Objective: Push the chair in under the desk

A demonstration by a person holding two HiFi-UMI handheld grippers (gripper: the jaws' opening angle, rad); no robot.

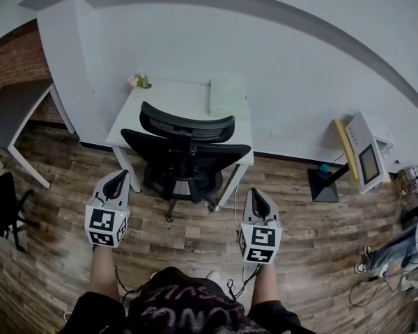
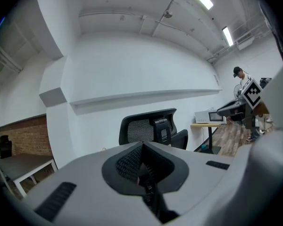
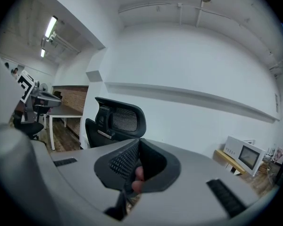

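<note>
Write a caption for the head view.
Both shut, the left gripper and right gripper point at the black mesh office chair before the white desk.

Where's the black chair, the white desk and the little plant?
black chair point(image 1: 188, 152), head view, on its backrest.
white desk point(image 1: 173, 100), head view, on its bare top.
little plant point(image 1: 141, 82), head view, on its green part.

Both arms reach forward, side by side. Left gripper point(image 1: 118, 178) points nearly level, jaws pressed together, nothing between them. Right gripper point(image 1: 254, 193) matches it: jaws closed, empty.
</note>
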